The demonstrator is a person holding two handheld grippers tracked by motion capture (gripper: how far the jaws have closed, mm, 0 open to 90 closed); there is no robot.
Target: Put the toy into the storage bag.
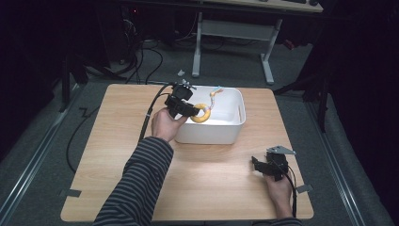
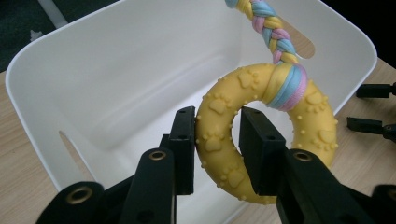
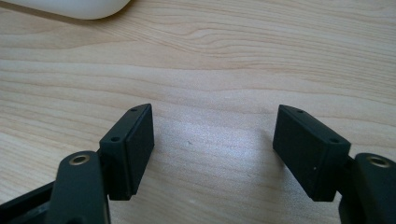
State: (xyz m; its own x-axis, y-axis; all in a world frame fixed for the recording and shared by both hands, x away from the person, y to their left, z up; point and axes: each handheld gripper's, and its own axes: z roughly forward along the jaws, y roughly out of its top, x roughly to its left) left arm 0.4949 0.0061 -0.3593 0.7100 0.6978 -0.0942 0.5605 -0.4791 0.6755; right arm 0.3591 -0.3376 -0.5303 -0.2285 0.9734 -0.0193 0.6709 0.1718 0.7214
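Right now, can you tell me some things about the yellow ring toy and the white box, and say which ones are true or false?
1. The left gripper is clamped on the yellow rubber ring toy with paw prints. True.
2. The ring has a plain red string tied on. False: it is a braided pastel rope.
3. The ring is held over the white plastic box. True.
4. The right gripper holds a ball. False: its jaws are open and empty above the wooden table.
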